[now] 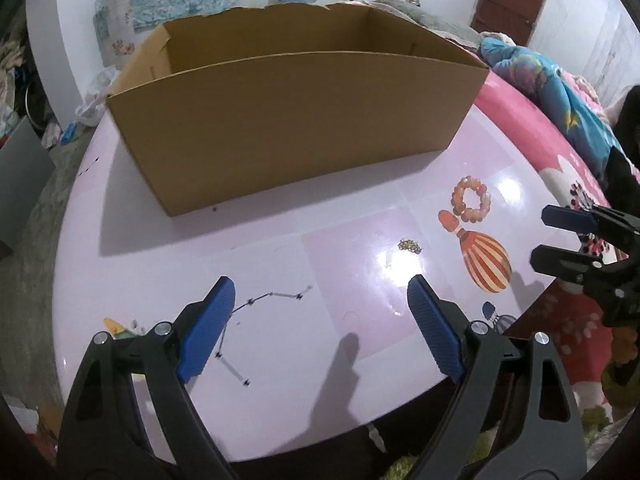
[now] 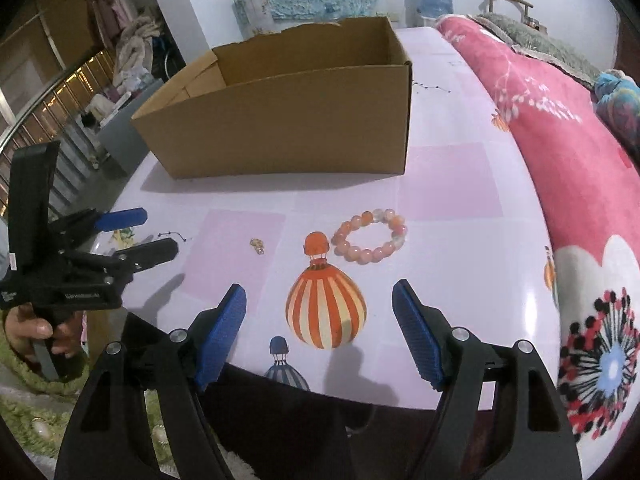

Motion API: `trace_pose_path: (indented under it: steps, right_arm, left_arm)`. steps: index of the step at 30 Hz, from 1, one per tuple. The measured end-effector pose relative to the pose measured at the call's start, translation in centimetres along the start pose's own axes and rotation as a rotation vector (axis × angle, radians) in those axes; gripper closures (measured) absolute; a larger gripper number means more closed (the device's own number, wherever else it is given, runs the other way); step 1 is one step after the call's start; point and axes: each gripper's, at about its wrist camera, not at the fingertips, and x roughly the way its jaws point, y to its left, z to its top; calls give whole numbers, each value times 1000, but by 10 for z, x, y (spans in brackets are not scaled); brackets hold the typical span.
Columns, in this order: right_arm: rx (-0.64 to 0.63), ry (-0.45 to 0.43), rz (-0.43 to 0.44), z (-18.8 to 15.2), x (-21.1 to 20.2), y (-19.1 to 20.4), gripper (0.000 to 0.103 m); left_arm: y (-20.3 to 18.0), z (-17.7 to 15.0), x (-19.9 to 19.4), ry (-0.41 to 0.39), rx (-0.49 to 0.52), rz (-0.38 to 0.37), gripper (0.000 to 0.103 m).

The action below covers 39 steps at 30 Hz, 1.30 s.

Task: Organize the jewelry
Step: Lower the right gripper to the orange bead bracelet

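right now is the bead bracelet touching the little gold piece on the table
Apart. The right wrist view shows the bead bracelet and the small gold piece lying separately, with bare tablecloth and the top of the printed balloon between them.

Your pink bench (image 2: 448,168) carries an open cardboard box (image 2: 288,128) at 12 o'clock, a bead bracelet (image 2: 370,236) centre, a small gold trinket (image 2: 257,245) at 9.

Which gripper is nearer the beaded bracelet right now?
Right. The right gripper hangs just short of the beaded bracelet, jaws open. The left gripper sits farther off to the bracelet's left, past the small gold piece.
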Motion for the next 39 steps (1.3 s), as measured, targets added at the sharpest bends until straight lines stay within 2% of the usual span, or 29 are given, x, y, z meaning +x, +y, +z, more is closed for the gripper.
trace_pose_path:
  steps: [7, 10, 16, 24, 39]
  right_arm:
    - [-27, 3, -21, 3, 14, 2, 46]
    - [-27, 15, -40, 5, 22, 0, 52]
    - [-33, -6, -47, 13, 26, 0, 53]
    - [-79, -8, -55, 23, 36, 4, 53]
    - [-81, 41, -64, 26, 56, -1, 70]
  left_arm:
    - [-9, 4, 13, 7, 22, -11, 19]
    - [-12, 5, 18, 24, 37, 8, 19]
    - [-19, 13, 31, 83, 64, 65, 19]
    - [-26, 18, 37, 114, 73, 74, 19]
    - [-30, 20, 41, 124, 94, 82, 19]
